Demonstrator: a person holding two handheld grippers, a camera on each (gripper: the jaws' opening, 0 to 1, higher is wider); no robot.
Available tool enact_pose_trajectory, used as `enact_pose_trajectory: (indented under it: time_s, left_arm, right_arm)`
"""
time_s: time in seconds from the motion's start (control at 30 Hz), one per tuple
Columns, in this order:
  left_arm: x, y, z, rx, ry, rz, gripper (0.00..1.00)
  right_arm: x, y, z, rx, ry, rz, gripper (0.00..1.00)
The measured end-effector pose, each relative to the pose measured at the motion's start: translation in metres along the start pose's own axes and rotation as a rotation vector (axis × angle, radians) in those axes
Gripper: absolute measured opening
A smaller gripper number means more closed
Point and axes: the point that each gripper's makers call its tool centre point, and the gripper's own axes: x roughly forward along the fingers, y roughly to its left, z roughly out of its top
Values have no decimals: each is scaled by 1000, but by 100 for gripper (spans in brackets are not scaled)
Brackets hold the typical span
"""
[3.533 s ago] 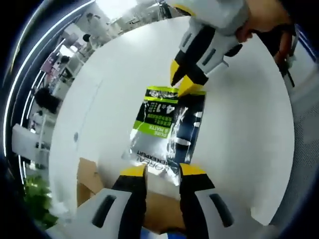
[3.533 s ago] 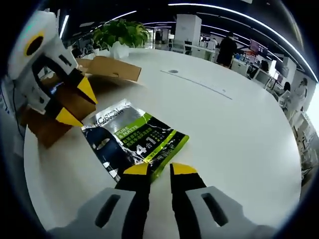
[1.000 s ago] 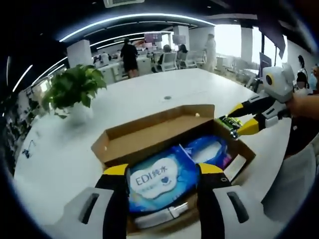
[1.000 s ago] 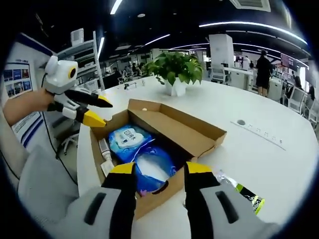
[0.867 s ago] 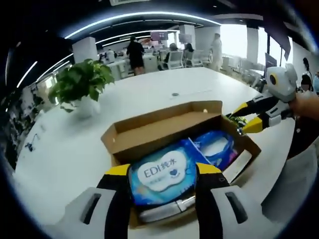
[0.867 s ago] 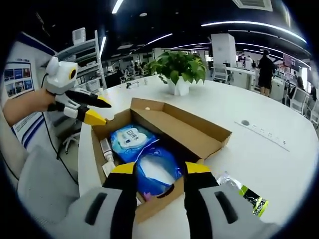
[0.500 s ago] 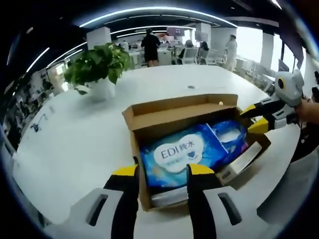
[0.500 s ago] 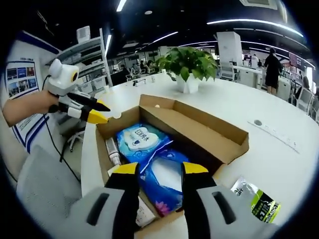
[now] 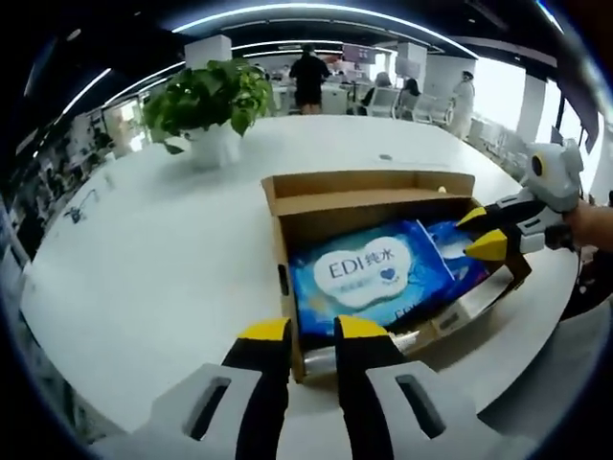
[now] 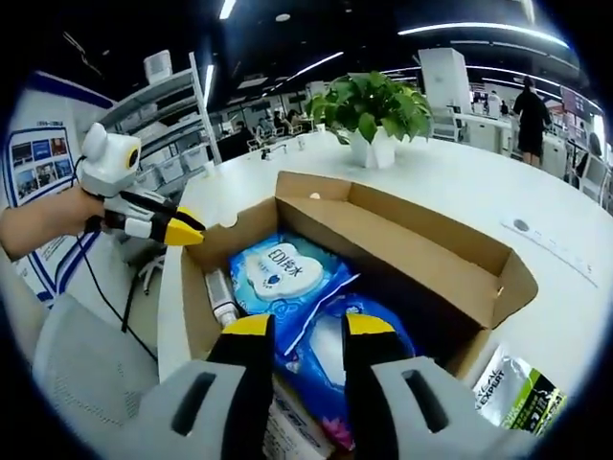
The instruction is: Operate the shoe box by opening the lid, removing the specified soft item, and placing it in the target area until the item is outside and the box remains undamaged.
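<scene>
The open cardboard shoe box point(image 9: 364, 203) sits on a white round table, its lid flap folded back. Inside lies a blue wipes pack point(image 9: 369, 278) marked EDI, with a second blue soft pack point(image 9: 450, 244) beside it. My left gripper point(image 9: 311, 331) hovers at the box's near corner, jaws drawn close together with nothing between them. In the right gripper view it point(image 10: 187, 232) sits just left of the box point(image 10: 412, 240). My right gripper point(image 10: 308, 326) is open above the packs point(image 10: 278, 273), and shows at the box's right end point(image 9: 479, 232).
A silver and green pouch point(image 10: 522, 393) lies on the table beside the box. A tube point(image 10: 218, 292) lies along the box's inner wall. A potted plant point(image 9: 211, 101) stands further back on the table point(image 9: 144, 249). People and desks fill the background.
Both cameras have moved closer to the box. My left gripper's jaws have narrowed from wide apart to close together. The right gripper now reaches over the box's end.
</scene>
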Motion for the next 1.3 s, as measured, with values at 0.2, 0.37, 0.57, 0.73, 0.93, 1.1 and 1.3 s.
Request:
enact_pose_trajectory:
  time_s: [0.2, 0.37, 0.57, 0.73, 0.93, 1.1, 1.3]
  left_arm:
    - [-1, 2, -2, 7, 3, 3, 15]
    - [0, 5, -6, 25, 25, 20, 19]
    - [5, 7, -18, 22, 66, 21, 16]
    - [6, 10, -20, 5, 58, 28, 6]
    - [8, 15, -20, 13, 56, 33, 3]
    - [9, 15, -20, 10, 54, 31, 3]
    - [10, 17, -21, 12, 55, 30, 3]
  right_arm:
    - [12, 2, 1, 1, 11, 9, 23]
    - [21, 3, 2, 10, 17, 17, 22]
    - [29, 0, -1, 15, 37, 6, 21]
    - [34, 1, -2, 35, 41, 11, 18]
    - [42, 3, -7, 79, 56, 13, 15]
    - [47, 5, -9, 89, 63, -3, 11]
    - [43, 2, -10, 70, 76, -19, 4]
